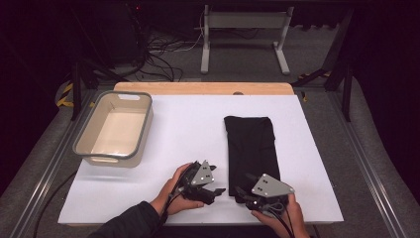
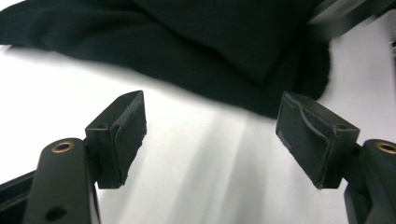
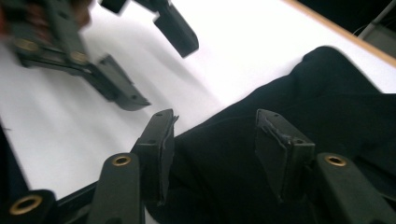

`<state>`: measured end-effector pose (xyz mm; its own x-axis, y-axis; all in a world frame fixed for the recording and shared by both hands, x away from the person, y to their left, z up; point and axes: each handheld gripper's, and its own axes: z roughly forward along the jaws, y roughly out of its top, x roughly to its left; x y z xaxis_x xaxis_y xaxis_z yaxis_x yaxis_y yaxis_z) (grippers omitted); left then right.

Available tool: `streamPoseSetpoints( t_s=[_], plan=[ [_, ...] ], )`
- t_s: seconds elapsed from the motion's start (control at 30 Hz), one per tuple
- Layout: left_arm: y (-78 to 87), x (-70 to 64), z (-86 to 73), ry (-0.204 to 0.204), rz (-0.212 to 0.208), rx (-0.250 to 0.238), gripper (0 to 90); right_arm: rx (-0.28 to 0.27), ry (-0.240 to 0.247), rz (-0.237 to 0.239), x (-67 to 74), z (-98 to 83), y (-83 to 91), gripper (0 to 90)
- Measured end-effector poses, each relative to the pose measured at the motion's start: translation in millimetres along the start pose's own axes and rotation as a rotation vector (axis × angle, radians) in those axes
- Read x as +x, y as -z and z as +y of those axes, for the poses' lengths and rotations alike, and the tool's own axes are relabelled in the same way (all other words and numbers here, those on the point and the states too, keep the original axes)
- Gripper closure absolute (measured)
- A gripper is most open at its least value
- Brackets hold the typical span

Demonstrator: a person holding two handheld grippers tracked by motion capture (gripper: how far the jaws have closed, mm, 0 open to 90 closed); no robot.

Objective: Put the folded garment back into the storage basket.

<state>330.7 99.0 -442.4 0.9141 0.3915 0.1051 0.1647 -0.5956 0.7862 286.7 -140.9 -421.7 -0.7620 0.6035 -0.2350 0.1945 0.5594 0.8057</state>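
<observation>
A folded black cloth [image 1: 251,148] lies on the white desk [image 1: 188,129], right of its middle, as a long rectangle running from near the centre toward the near edge. Its near end sits close to the front edge, at the right claw.

The right claw [image 1: 243,194] is held by a hand [image 1: 287,215] at the near edge, right of centre, and points over the cloth's near-left corner. In the right gripper view its two black jaws stand apart above the dark fabric [image 3: 280,93], one over the cloth's edge and one over its body; the pads do not press on anything, so this claw is released and grips nothing.

The left claw [image 1: 214,187] is held by the other hand [image 1: 176,193] just left of the cloth's near end, on bare desk, pointing toward the cloth. In the left gripper view the jaws stand wide apart with only white desk surface between them, and the cloth's edge [image 2: 187,51] lies just beyond the tips, apart from them. This claw is also released and empty.

A beige tub with a grey rim [image 1: 143,124] stands near the far-left corner of the desk, well apart from both claws and the cloth. Nothing is visible inside it.
</observation>
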Motion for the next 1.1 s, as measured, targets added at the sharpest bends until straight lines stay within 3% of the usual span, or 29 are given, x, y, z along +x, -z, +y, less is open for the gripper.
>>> streamPoseSetpoints(
  t_s=[0.07,0.17,0.2,0.27,0.3,0.33,0.4,0.47,0.57,0.7,0.73,0.8,0.83,0.87,0.93,1.0,1.07,1.1],
  plan=[
    [-2.3,0.5,-0.2,-0.002,-0.001,0.004,25.4,0.08,0.021,0.025,2.1,0.6,-15.0,47.7],
    [-4.7,0.6,-1.0,0.006,-0.019,0.0,25.3,0.125,0.045,0.017,1.9,-1.4,-24.0,50.3],
    [-8.1,0.4,-0.9,0.006,-0.024,0.012,25.3,0.151,0.042,-0.003,-1.6,-4.6,-29.0,56.0],
    [-12.3,-0.5,-0.2,0.008,-0.041,0.014,25.3,0.175,0.029,0.006,-5.5,-7.6,-31.7,64.4],
    [-12.3,-0.5,-0.2,0.008,-0.041,0.014,25.3,0.175,0.029,0.006,-5.5,-7.6,-31.7,64.4],
    [-17.7,-3.7,0.6,-0.001,-0.052,0.029,25.3,0.167,0.025,-0.023,-8.3,-8.1,-27.2,77.3],
    [-23.2,-7.3,1.6,-0.013,-0.066,0.039,25.3,0.147,0.024,-0.053,-12.4,-8.2,-19.8,86.5],
    [-28.8,-11.1,3.9,-0.034,-0.073,0.058,25.6,0.132,0.015,-0.076,-15.3,-8.9,-14.4,90.0],
    [-35.1,-13.5,7.8,-0.039,-0.071,0.074,28.5,0.105,-0.023,-0.079,-19.4,-10.3,-7.7,90.0],
    [-43.3,-12.9,11.7,-0.05,-0.075,0.114,35.1,0.083,-0.039,-0.085,-22.1,-10.1,-3.0,90.0],
    [-43.4,-12.0,11.6,-0.05,-0.093,0.116,39.9,0.067,-0.048,-0.073,-22.6,-9.9,-1.6,90.0],
    [-42.8,-10.3,10.9,-0.038,-0.108,0.121,42.2,0.045,-0.053,-0.013,-20.2,-8.0,-2.1,80.9],
    [-42.8,-10.3,10.9,-0.038,-0.108,0.121,44.3,0.045,-0.053,-0.013,-20.2,-8.0,-2.1,80.9],
    [-42.9,-8.9,9.9,-0.026,-0.138,0.116,48.7,0.053,-0.035,0.049,-12.5,-5.7,-9.2,76.3],
    [-43.0,-8.6,9.9,-0.027,-0.153,0.115,50.8,0.059,-0.031,0.066,-10.3,-5.8,-12.1,75.2],
    [-42.7,-8.1,9.4,-0.021,-0.156,0.109,58.4,0.093,-0.028,0.091,-7.0,-6.2,-21.2,66.9],
    [-42.5,-7.3,9.2,-0.013,-0.157,0.108,70.9,0.116,-0.038,0.104,-7.9,-7.6,-27.0,65.3],
    [-42.5,-7.0,9.2,-0.011,-0.155,0.109,70.9,0.116,-0.038,0.104,-7.9,-7.6,-27.0,65.3]
  ],
)
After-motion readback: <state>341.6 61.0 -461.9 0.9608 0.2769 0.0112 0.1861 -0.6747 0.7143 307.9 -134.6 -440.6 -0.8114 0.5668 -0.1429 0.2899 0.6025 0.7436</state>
